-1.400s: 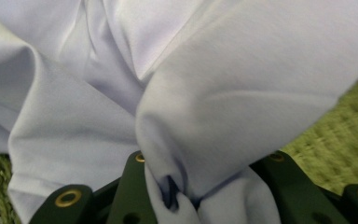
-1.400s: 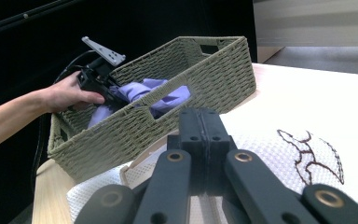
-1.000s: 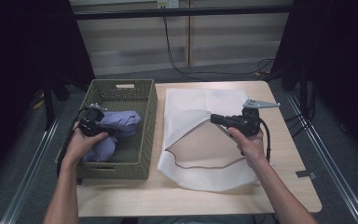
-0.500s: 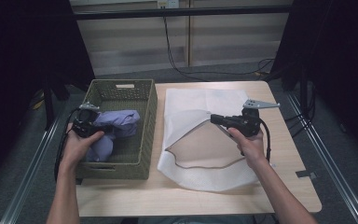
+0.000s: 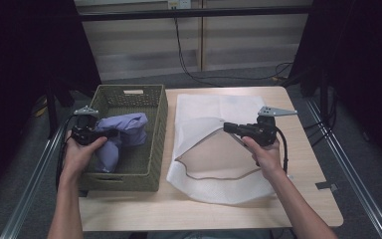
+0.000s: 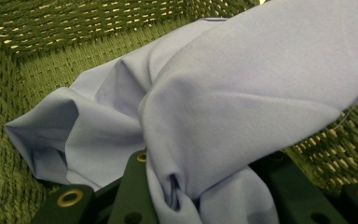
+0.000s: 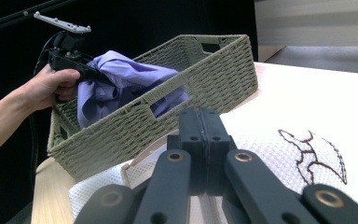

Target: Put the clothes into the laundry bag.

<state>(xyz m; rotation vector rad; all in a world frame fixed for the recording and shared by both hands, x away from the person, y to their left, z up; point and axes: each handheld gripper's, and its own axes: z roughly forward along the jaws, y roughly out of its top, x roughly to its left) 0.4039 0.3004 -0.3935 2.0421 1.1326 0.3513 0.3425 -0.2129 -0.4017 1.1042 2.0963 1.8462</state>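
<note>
At nine o'clock, left gripper (image 5: 110, 133) pinching lavender cloth (image 5: 124, 130) bunched over the woven basket (image 5: 156, 119); at three o'clock, right gripper (image 5: 227, 127), jaws pressed together, clamping the rim of the white mesh bag (image 5: 214, 107), mouth held agape.

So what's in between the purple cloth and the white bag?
In the high view, the basket's woven right wall stands between the purple cloth and the white bag, then a thin strip of bare table.
</note>
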